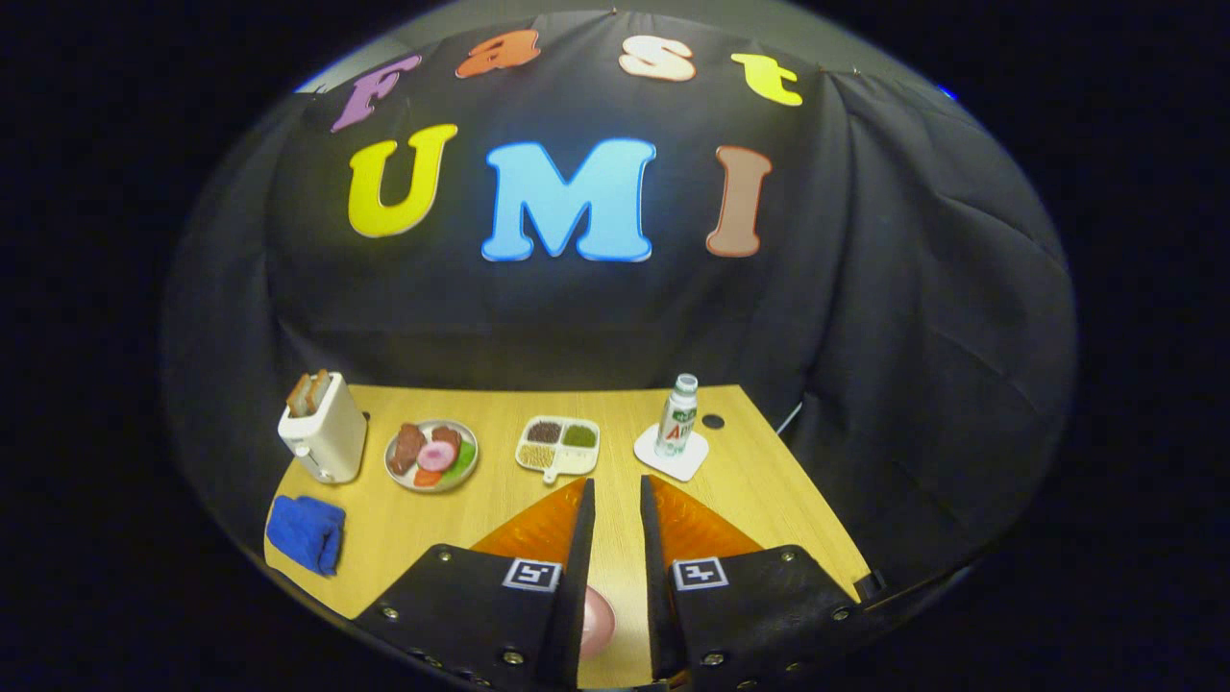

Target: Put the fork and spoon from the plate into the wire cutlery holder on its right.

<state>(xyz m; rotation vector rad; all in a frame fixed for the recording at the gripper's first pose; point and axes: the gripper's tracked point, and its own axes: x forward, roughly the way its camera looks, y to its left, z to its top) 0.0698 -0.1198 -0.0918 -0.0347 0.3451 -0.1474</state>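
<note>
My gripper [615,492] hangs above the wooden table [500,519], its two fingers a narrow gap apart with nothing between them. Low down in that gap, close under the fingers, a curved piece of a pink plate [598,620] peeks out beside the left finger. The rest of the plate is hidden by the gripper body.
Beyond the fingers stand a white toaster [324,430] with bread, a plate of toy food [432,455], a divided dish of grains [559,445] and a bottle [677,415] on a white coaster. A blue cloth [306,533] lies near the table's left edge. Black cloth walls the booth.
</note>
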